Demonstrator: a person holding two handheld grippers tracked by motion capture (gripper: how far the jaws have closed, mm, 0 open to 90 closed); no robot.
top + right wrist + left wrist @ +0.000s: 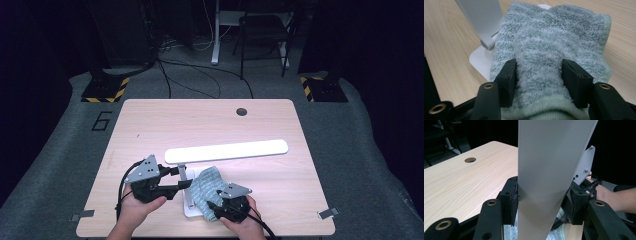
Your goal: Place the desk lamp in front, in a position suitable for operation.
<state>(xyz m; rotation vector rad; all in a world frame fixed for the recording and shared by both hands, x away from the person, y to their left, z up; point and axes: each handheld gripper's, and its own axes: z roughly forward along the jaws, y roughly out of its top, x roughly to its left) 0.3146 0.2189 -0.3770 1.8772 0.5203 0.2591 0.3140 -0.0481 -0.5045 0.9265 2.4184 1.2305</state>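
Note:
A white desk lamp stands at the table's front middle, its long bar head [227, 150] lying level above a thin stem [183, 172] and a flat white base [192, 209]. My left gripper [184, 178] reaches in from the left, and its pads [511, 200] press on both sides of the flat stem [549, 182]. A grey-green terry towel [205, 187] lies bunched over the base. My right gripper [214, 206] comes at it from the front right. Its jaws stand apart around a raised fold of the towel [549, 37], whose fluff brushes both pads [507, 80].
The wooden table [150, 125] has a round cable hole [242, 111] at the back and metal clips [81, 216] at its front corners. Beyond it, cables, a chair and striped stand feet [105, 90] sit on the dark floor.

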